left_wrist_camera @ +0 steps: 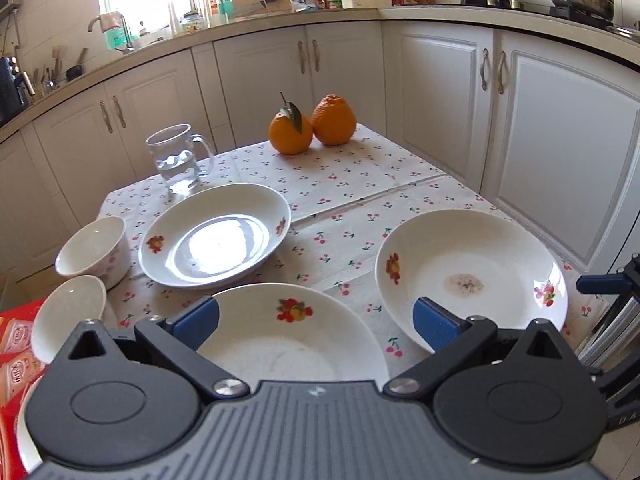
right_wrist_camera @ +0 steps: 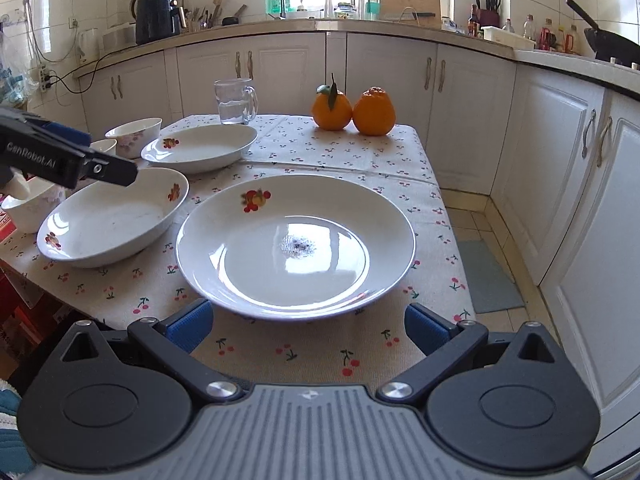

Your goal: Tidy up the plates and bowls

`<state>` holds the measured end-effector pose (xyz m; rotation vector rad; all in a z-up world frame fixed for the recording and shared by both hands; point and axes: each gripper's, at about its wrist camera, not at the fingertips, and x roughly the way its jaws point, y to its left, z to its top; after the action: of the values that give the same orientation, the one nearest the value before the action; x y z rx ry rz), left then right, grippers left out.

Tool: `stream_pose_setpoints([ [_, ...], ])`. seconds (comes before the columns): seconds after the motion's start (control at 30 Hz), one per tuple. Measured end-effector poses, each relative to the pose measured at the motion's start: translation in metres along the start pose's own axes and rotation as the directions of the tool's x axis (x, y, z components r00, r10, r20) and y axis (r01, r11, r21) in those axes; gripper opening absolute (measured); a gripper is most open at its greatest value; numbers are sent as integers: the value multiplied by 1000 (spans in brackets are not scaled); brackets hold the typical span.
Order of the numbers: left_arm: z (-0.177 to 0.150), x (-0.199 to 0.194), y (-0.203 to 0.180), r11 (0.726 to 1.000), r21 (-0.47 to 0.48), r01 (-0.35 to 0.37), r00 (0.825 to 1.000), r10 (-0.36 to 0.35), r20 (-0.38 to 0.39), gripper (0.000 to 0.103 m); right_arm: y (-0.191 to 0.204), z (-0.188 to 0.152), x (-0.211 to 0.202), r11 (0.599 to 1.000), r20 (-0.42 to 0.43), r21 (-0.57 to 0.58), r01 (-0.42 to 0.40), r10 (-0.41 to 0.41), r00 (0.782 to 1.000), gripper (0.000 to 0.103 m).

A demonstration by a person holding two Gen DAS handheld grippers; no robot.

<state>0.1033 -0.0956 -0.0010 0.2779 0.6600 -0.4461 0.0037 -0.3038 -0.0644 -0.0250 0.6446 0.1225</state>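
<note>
The three plates are judged to be glazed ceramic: stiff, slick, breakable, best taken at the raised rim, since the flat centre offers nothing to pinch. The stained plate (right_wrist_camera: pixel 296 246) is seen lying on the cherry-print cloth (right_wrist_camera: pixel 312 354) just ahead of the right gripper (right_wrist_camera: pixel 308 320), whose jaws are spread wide and hold nothing. A second plate (left_wrist_camera: pixel 288 332) is found directly beneath the left gripper (left_wrist_camera: pixel 316 322), likewise spread and empty (contact with the rim cannot be told). The third plate (left_wrist_camera: pixel 216 236) and bowls (left_wrist_camera: pixel 94 250) are set further ahead, to its left.
</note>
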Motion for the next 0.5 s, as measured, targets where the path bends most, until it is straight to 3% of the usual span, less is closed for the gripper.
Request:
stream_pose_setpoints([
  [0.17,16,29,-1,989,-54,137,989,-140,-52,102,-1,-1,16,999,-13,-42,-32,32,999,103],
  [0.5,43,80,-27,969,48,241,960,-231,-155,102,-15,-7,30,994,-21,-65,-90,89,996,103],
])
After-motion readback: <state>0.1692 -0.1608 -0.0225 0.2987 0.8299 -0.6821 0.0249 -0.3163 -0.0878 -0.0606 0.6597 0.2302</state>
